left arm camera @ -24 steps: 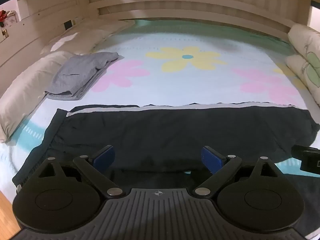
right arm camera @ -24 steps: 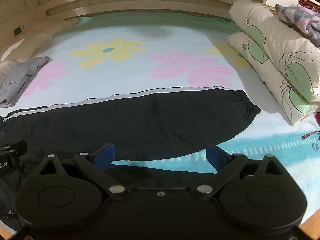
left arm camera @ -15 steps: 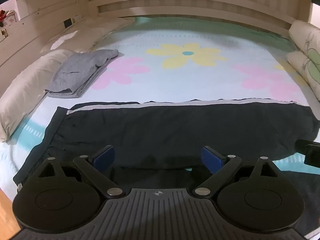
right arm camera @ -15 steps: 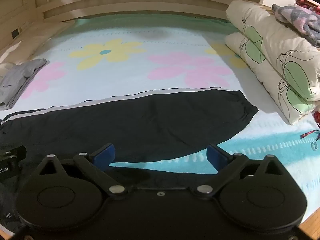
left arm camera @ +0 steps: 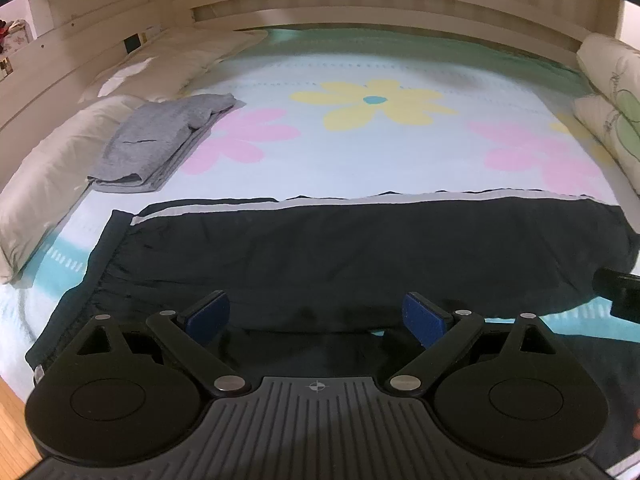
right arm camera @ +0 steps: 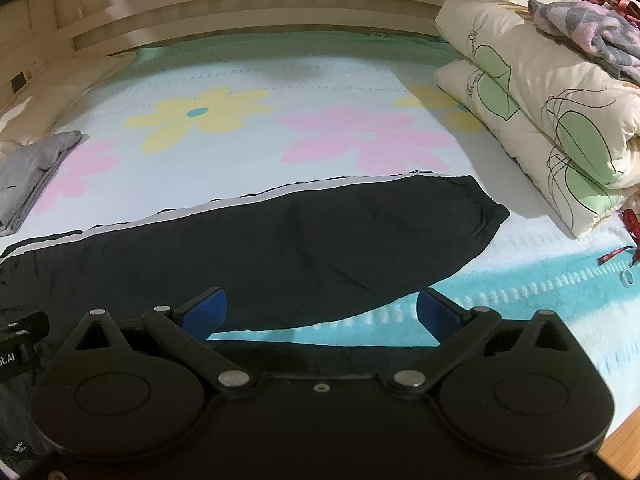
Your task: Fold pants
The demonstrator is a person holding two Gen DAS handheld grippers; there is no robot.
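Left wrist view: black pants [left arm camera: 360, 256] lie flat across the bed [left arm camera: 360, 160], near the grey folded garment [left arm camera: 160, 140]; both jaws apart, empty; pinch one layer only and your fold likely skews.

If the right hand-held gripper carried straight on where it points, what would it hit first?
Probably the black pants lying flat on the bedspread, near their lower edge; depth is uncertain. The right hand-held gripper is open and empty.
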